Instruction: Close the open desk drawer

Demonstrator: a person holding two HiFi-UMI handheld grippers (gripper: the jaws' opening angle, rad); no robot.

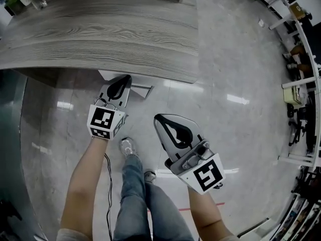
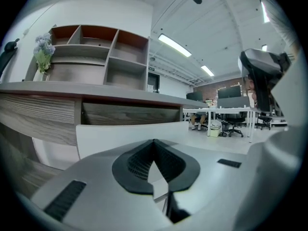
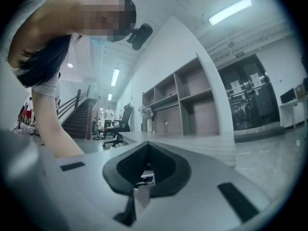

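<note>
The left gripper [image 1: 123, 84], jaws together and empty, is hovering by the white drawer front [image 2: 110, 134]; a square, mid-panel push would suit best. The right gripper [image 1: 163, 122], jaws likewise together, is idling.

- Left tongs [image 1: 122, 82]: jaws pressed together with nothing between them, held out in front, tips pointing away from the body.
- Right tongs [image 1: 161, 119]: jaws likewise together and empty, held nearer the body, tips angled toward the left.
- Forearms [image 1: 83, 177] bare.
</note>
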